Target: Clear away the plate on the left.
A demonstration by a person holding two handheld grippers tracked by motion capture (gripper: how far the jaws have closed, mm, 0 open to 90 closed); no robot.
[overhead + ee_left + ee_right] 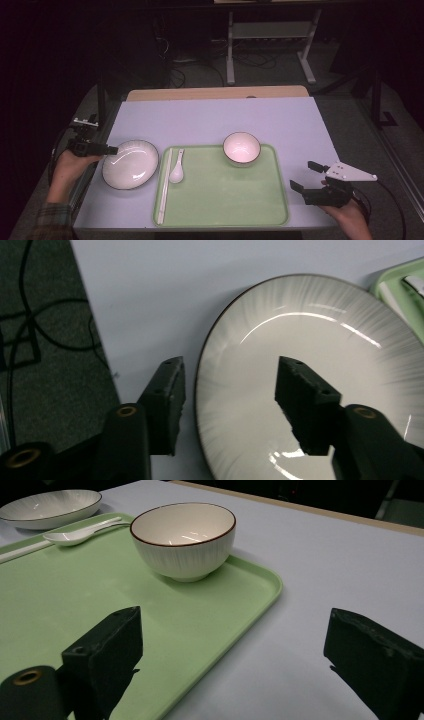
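Black jaws of my left gripper straddle the near rim of the white plate, one jaw outside on the pale lilac tabletop, the other over the plate's ribbed inside; a gap shows on both sides of the rim, so nothing is clamped. From the high view, that left gripper sits at the plate's left edge, and the plate lies on the table just left of the green tray. My right gripper hovers at the tray's right edge with its jaws spread wide and empty, one over the tray corner, one over the table. On the tray, chopsticks and a white spoon lie along the left side, and farther back a red-rimmed bowl stands upright at the far edge.
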